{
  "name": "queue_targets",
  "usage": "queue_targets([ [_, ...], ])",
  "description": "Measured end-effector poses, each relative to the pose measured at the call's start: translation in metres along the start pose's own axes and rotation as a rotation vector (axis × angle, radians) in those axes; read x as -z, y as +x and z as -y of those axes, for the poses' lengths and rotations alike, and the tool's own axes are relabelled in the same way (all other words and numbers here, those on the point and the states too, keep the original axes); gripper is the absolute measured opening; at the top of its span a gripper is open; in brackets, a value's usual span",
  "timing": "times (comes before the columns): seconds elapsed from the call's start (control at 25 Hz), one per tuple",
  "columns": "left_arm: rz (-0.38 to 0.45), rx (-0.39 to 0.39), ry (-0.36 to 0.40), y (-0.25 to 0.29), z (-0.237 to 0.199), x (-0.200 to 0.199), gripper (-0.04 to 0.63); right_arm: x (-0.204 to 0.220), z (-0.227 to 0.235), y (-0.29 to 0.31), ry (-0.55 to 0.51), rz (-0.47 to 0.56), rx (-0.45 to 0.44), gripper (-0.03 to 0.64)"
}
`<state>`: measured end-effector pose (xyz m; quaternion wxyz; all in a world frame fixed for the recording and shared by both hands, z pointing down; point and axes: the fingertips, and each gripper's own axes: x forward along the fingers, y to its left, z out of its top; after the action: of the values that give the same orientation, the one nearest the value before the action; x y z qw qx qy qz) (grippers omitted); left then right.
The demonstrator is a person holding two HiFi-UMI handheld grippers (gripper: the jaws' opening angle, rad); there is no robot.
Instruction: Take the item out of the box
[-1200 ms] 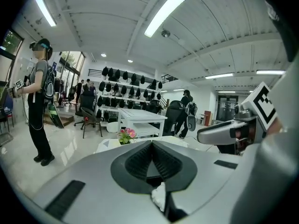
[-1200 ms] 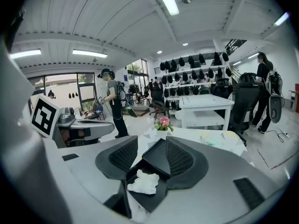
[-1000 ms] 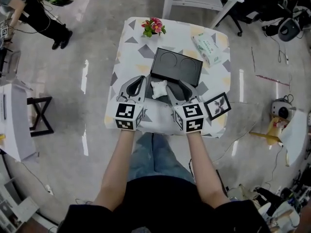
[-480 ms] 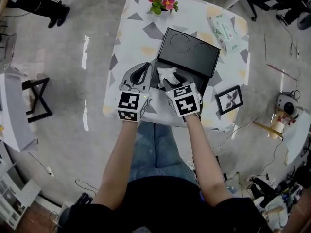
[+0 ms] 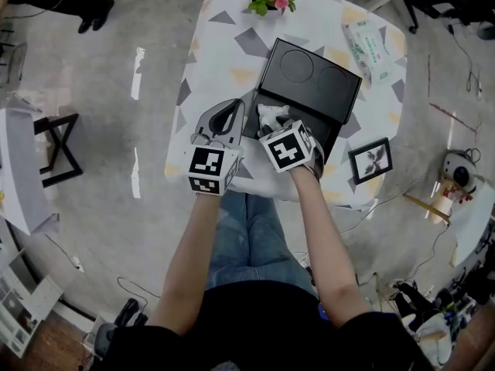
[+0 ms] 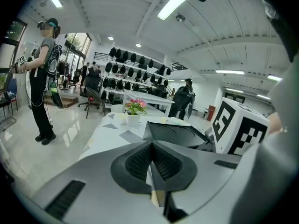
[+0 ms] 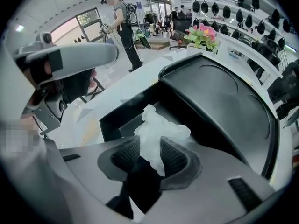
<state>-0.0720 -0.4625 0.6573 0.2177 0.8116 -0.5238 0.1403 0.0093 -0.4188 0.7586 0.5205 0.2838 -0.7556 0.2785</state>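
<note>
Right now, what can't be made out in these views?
Head view: most of the white item, under the right claw; its jaws have just been closing with the item between them, contact unclear.
Left gripper view: the black box's inside, behind its own side.
Head view: tissue pack's print, too small.

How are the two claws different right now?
The left claw is squeezed shut with nothing in it. The right claw has its jaws apart; they have just been closing, and the white crumpled thing sits between them. The right claw dips down into the black box, while the left claw points flatter, beside the box. Both are the same grey, pointy shape.
</note>
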Motion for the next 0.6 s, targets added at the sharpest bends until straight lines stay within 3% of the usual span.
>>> queue_targets([
  [0.36,-0.004,-0.006,-0.012,-0.0018,0.0027,0.0048,0.020,0.0015,0.0011,0.0003,-0.014,-0.011,0.000,0.043],
  [0.6,0.000,-0.006,-0.009,-0.0040,0.0045,0.0022,0.020,-0.0003,0.0011,-0.0049,-0.024,-0.004,-0.006,0.017],
])
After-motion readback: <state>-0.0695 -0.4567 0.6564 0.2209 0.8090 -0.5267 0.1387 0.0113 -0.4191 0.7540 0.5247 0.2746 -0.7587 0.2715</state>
